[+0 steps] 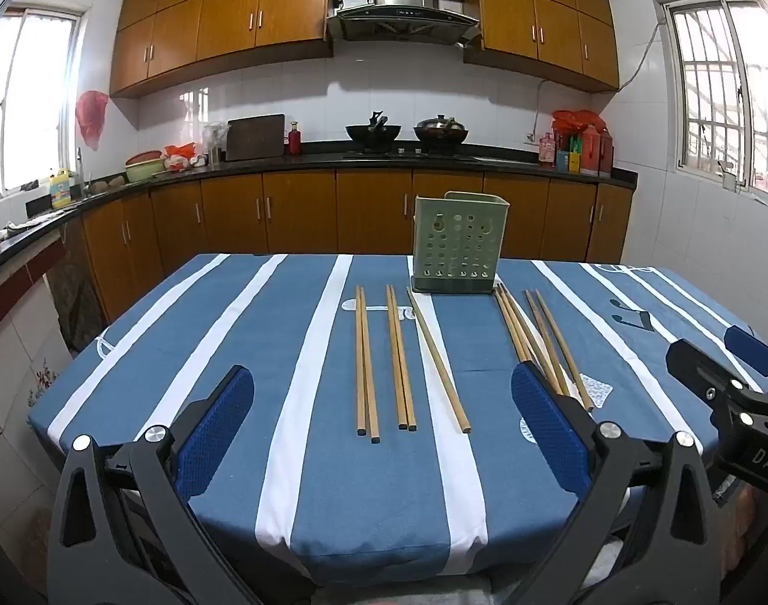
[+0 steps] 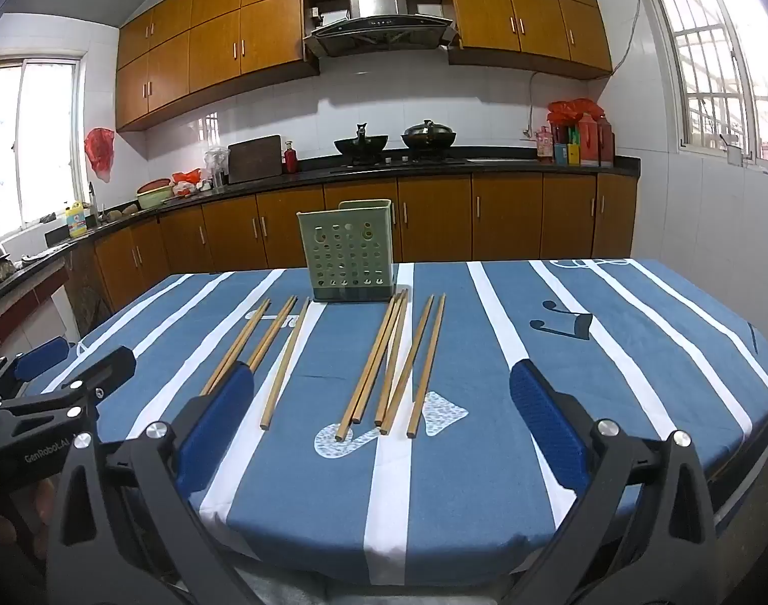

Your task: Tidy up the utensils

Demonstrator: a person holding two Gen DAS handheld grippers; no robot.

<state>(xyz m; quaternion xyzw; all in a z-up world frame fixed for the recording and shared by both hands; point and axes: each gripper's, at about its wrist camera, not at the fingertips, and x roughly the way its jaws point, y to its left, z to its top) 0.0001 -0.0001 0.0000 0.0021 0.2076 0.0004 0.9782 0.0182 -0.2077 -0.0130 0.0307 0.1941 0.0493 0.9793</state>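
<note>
Kitchen scene, brown cabinets on the back wall, range hood over a stove with two dark pots. Dark counter runs along the wall and turns down the left side.

Bench in front, covered with a blue cloth with white stripes.

Left gripper low at the near edge of the bench, jaws spread wide, nothing between the blue pads, only cloth and chopsticks seen through the gap. Right gripper same: jaws wide apart, released, holding nothing, hovering at the near edge. Each gripper shows at the side of the other's view.

Green perforated utensil holder stands upright near the far edge of the bench, middle-ish, looks empty from here but inside not really visible.

Wooden chopsticks lie flat on the cloth in front of the holder, pointing roughly toward it. Left group: a pair, another pair, one single stick angled. Right group: three close together, fanned, far ends just beside the holder's base, then a pair further right. Groups apart, bare cloth between them. No chopstick touched by either gripper.
</note>
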